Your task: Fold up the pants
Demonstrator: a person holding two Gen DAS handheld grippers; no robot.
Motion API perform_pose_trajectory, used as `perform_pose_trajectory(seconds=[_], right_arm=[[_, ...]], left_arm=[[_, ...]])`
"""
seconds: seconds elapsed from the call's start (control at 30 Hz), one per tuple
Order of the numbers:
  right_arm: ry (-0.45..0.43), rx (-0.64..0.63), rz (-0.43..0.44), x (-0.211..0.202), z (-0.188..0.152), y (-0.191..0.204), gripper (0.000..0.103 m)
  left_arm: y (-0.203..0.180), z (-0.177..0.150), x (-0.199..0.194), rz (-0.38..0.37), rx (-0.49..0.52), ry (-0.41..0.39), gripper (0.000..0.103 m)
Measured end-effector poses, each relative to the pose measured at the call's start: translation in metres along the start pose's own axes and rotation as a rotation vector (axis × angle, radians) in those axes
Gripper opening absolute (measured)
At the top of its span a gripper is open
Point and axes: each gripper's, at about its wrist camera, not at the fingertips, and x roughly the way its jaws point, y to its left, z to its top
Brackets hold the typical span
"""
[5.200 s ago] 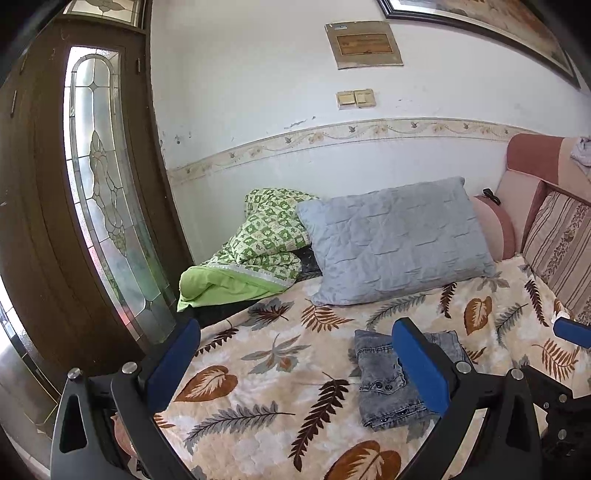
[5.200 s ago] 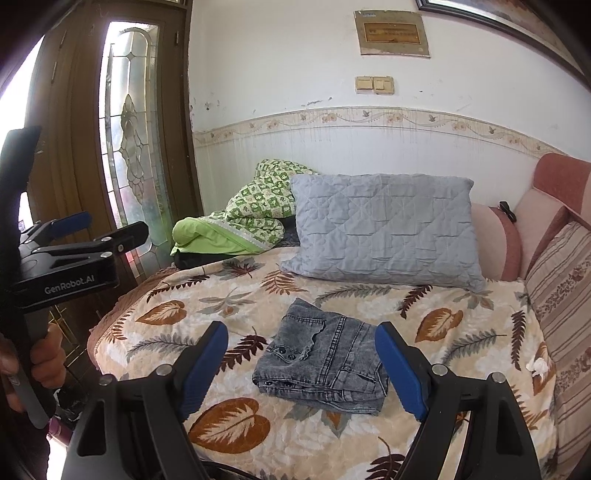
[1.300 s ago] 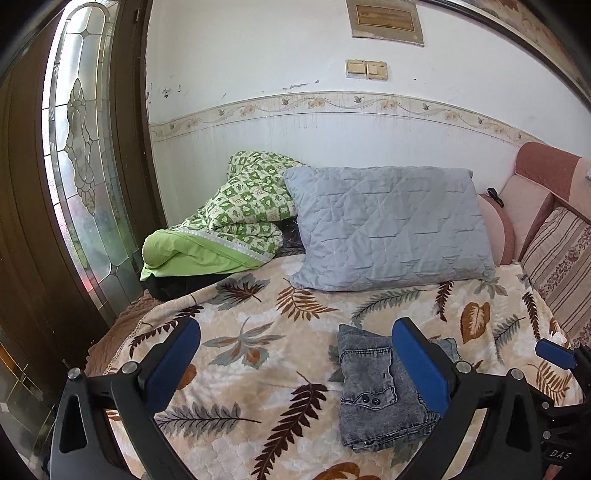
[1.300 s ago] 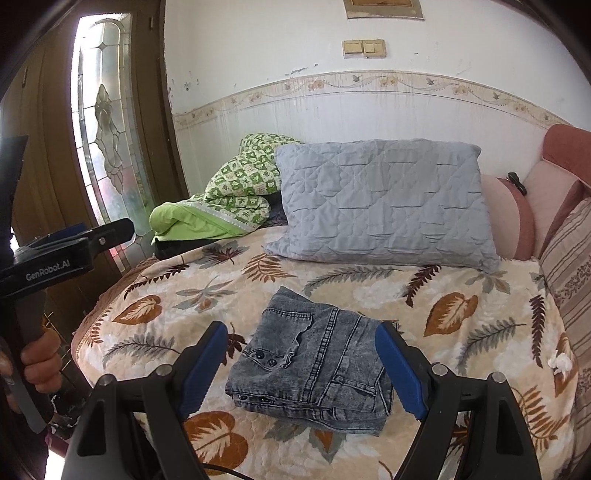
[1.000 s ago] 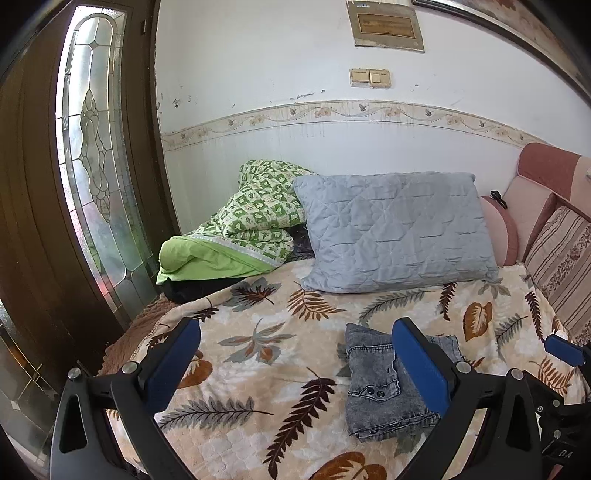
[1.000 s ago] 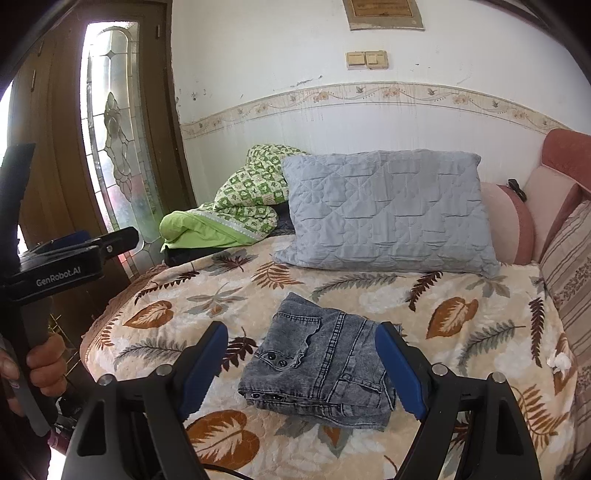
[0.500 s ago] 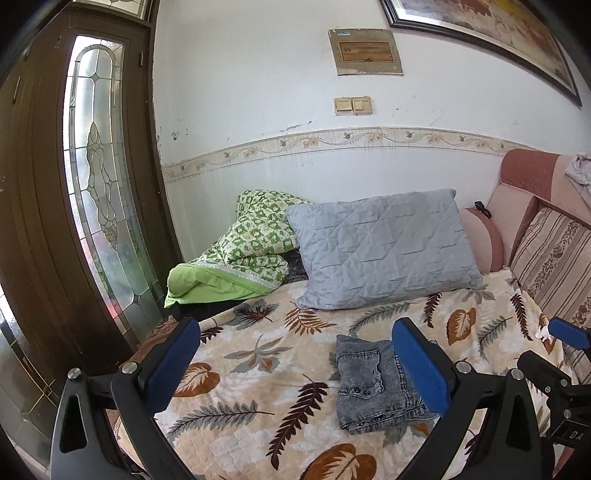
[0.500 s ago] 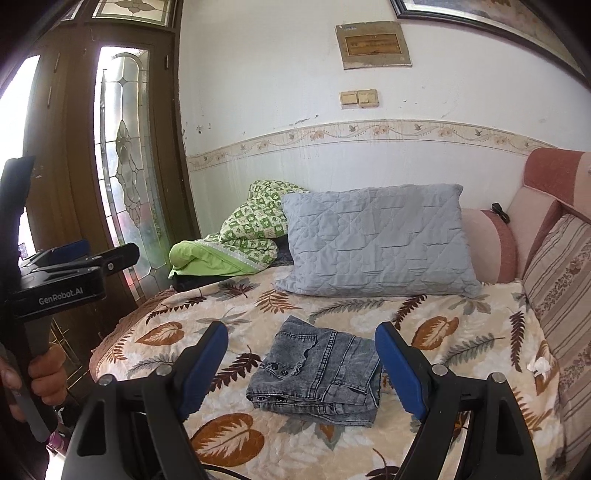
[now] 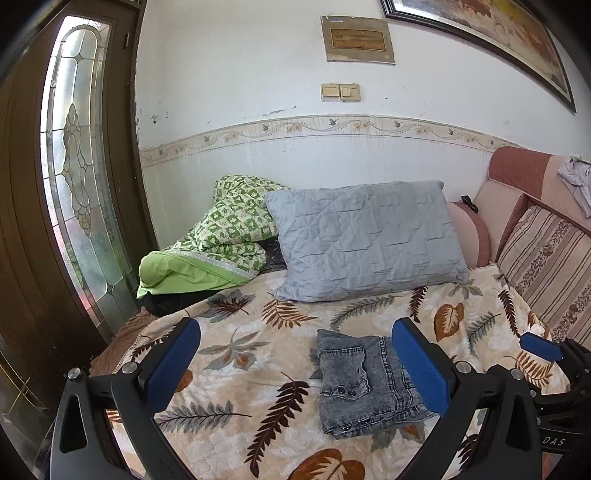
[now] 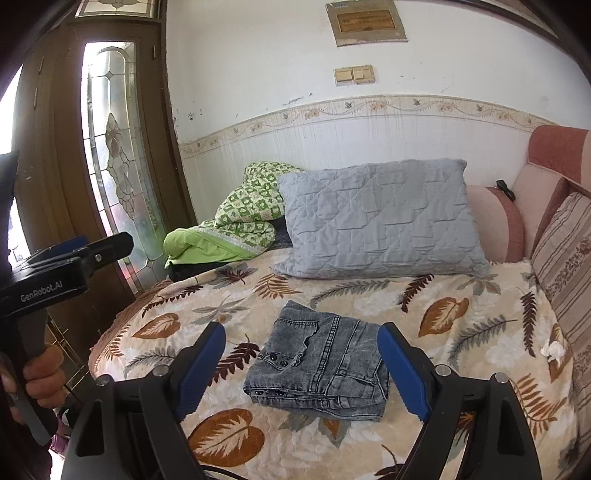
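From the left wrist, the left tongs (image 9: 295, 365) stood spread wide and held nothing, while the folded grey denim pants (image 9: 360, 384) lay on the leaf-patterned bed cover (image 9: 236, 369) before the grey quilted pillow (image 9: 365, 240). From the right wrist, the right tongs (image 10: 301, 369) were likewise spread and empty, above the pants (image 10: 321, 360) without touching them.

One folded pair of grey acid-washed denim pants (image 10: 318, 363) lies on one leaf-patterned beige bedspread (image 10: 461, 332), and two black grippers with blue finger pads are in view, the left (image 9: 295, 363) and the right (image 10: 301, 363). There is one grey quilted pillow (image 10: 380, 218), one green checked blanket bundle (image 10: 240, 225) and one striped cushion (image 10: 565, 258). The wall carries one beige double light switch (image 10: 354, 75) and one framed plaque (image 10: 365, 22).
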Motion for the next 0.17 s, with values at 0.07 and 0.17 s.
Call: perform_pose_trajectory(seconds=[0.07, 0.17], right_arm=[[0.022, 0.019, 0.004, 0.012, -0.002, -0.006, 0.087], [0.057, 0.056, 0.001, 0.032, -0.007, -0.018, 0.087]], left_arm=[[0.001, -0.003, 0.013, -0.021, -0.004, 0.011, 0.103], [0.003, -0.009, 0.037, -0.018, -0.016, 0.053, 0.103]])
